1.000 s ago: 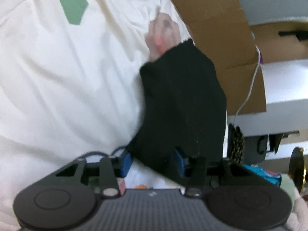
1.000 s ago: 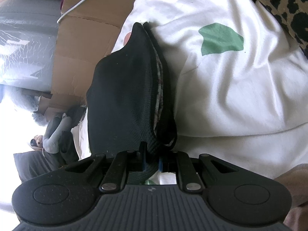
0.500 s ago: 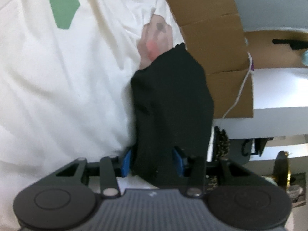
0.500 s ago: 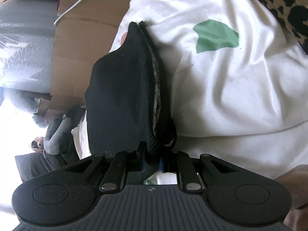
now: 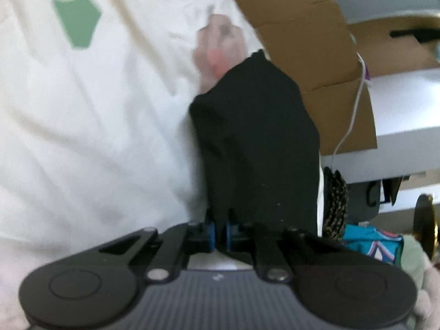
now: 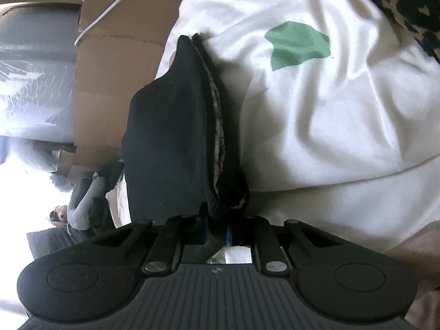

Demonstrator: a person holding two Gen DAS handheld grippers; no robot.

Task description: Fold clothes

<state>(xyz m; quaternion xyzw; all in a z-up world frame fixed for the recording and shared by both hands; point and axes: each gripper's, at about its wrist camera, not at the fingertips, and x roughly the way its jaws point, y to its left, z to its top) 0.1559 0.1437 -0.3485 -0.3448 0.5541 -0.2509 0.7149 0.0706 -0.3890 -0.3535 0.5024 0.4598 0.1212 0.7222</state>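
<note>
A black garment (image 5: 255,137) hangs stretched between both grippers above a white sheet (image 5: 96,137). In the left wrist view my left gripper (image 5: 219,229) has its jaws closing, and the blue pads pinch the cloth's lower left edge. In the right wrist view the same black garment (image 6: 170,137) shows a seamed edge with a patterned lining. My right gripper (image 6: 217,232) has its jaws closing too, tight on that seamed edge. The far end of the garment rests against the sheet.
The white sheet (image 6: 330,123) bears a green patch (image 6: 298,42) and a pinkish print (image 5: 220,44). A cardboard box (image 5: 310,41) with a white cable (image 5: 354,104) stands just beyond the garment. Leopard-print fabric (image 6: 407,2) lies at the far right.
The left jaws, wide apart around the black cloth before, have come together on its edge. The right gripper keeps its grip and has not moved.
</note>
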